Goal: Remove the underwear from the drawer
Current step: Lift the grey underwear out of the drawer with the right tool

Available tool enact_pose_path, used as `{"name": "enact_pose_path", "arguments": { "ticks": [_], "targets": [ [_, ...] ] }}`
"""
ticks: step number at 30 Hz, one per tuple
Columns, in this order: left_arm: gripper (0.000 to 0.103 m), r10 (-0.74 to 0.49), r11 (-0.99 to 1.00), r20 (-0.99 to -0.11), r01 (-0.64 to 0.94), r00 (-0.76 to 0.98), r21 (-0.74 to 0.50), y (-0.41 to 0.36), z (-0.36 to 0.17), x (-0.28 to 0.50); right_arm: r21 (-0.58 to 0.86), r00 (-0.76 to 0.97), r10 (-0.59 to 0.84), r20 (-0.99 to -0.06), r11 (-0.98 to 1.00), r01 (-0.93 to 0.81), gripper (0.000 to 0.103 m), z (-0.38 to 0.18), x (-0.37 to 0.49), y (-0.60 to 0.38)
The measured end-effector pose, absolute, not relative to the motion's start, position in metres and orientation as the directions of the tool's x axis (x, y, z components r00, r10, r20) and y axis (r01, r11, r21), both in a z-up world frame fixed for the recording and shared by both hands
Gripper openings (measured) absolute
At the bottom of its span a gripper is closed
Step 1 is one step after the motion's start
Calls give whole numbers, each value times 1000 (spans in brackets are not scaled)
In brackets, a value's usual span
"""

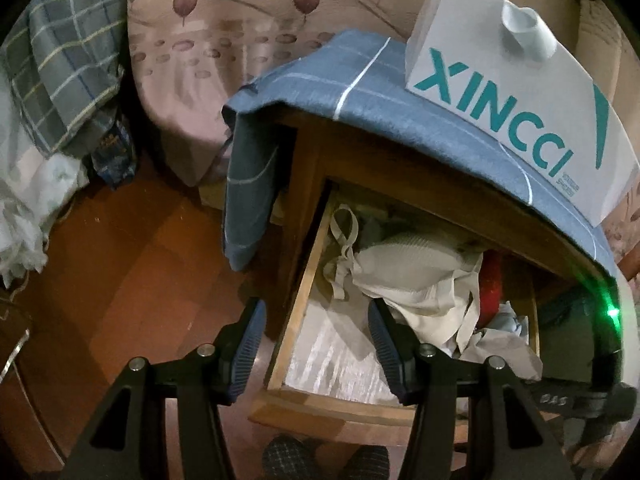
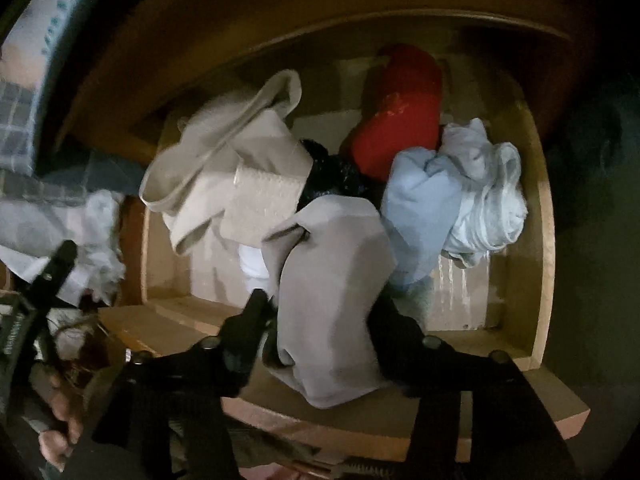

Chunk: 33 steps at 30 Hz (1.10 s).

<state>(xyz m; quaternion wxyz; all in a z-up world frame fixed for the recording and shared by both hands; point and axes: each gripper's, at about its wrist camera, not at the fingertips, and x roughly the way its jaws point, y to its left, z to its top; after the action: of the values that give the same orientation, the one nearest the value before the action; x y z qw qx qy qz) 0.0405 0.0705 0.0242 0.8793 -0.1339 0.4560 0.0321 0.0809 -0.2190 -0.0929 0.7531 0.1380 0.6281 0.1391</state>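
The drawer (image 1: 280, 312) is pulled out from a wooden night stand (image 1: 308, 168), and it is full of soft clothes. A grey-beige piece of underwear (image 2: 332, 280) hangs over the front edge of the drawer, half in and half out. The right tool (image 2: 320, 320) has its two fingers apart, one on each side of this piece. I cannot tell for sure if the pads press on it, but they look loose. The left tool (image 1: 316, 340) is open too and holds nothing. One finger is outside the drawer's left edge and the other is above the drawer, near a cream-coloured piece (image 1: 404, 272).

Near the back edge of the drawer lie a red thing (image 2: 400, 108) and a black thing (image 2: 332, 176). A light blue bundle (image 2: 452, 196) sits by the right edge.

What could go wrong? The grey-beige piece could slide back into the drawer, or drop to the floor (image 1: 132, 272), because nothing seems to hold it tight. If the right tool shuts too low, it could pinch the wooden front edge and not the cloth. The cream piece has long straps (image 1: 344, 232). They could catch on the other clothes and drag them out too. The left tool could bump the drawer's side.
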Motion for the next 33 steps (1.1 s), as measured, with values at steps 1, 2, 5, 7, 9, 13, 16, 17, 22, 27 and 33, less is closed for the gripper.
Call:
{"name": "enact_pose_path", "arguments": {
  "ticks": [1, 2, 5, 7, 9, 13, 16, 17, 22, 27, 33],
  "targets": [
    [54, -71, 959, -811, -184, 580, -216, 71, 24, 40, 350, 159, 353, -922, 936, -47, 63, -95, 84, -214],
    [54, -78, 958, -813, -184, 576, -222, 71, 22, 41, 331, 154, 336, -929, 942, -56, 63, -98, 84, -212],
    [54, -75, 962, -822, -177, 564, -209, 68, 20, 41, 279, 127, 288, -949, 957, -85, 59, -107, 88, -202],
    [54, -75, 964, -824, -170, 561, -203, 66, 19, 42, 254, 99, 263, -960, 962, -100, 46, -113, 89, -197],
    [54, -75, 966, -828, -166, 556, -199, 64, 18, 43, 250, 82, 259, -962, 962, -110, 36, -116, 88, -194],
    [54, -74, 964, -825, -170, 560, -202, 64, 17, 43, 212, 104, 226, -968, 968, -134, 23, -114, 84, -189],
    [54, -78, 964, -830, -172, 553, -205, 64, 15, 43, 213, 131, 231, -964, 968, -134, 19, -110, 80, -188],
    [54, -81, 962, -830, -174, 552, -209, 65, 14, 44, 212, 145, 230, -962, 968, -132, 19, -106, 79, -189],
    [54, -81, 962, -830, -174, 553, -210, 66, 14, 44, 230, 221, 253, -942, 965, -122, 17, -78, 74, -199],
    [54, -85, 959, -831, -180, 549, -217, 68, 13, 45, 268, 251, 292, -923, 955, -128, 17, -53, 68, -206],
    [54, -85, 956, -827, -189, 556, -225, 70, 14, 44, 300, 303, 330, -894, 943, -141, 17, -16, 58, -215]
  ]
}}
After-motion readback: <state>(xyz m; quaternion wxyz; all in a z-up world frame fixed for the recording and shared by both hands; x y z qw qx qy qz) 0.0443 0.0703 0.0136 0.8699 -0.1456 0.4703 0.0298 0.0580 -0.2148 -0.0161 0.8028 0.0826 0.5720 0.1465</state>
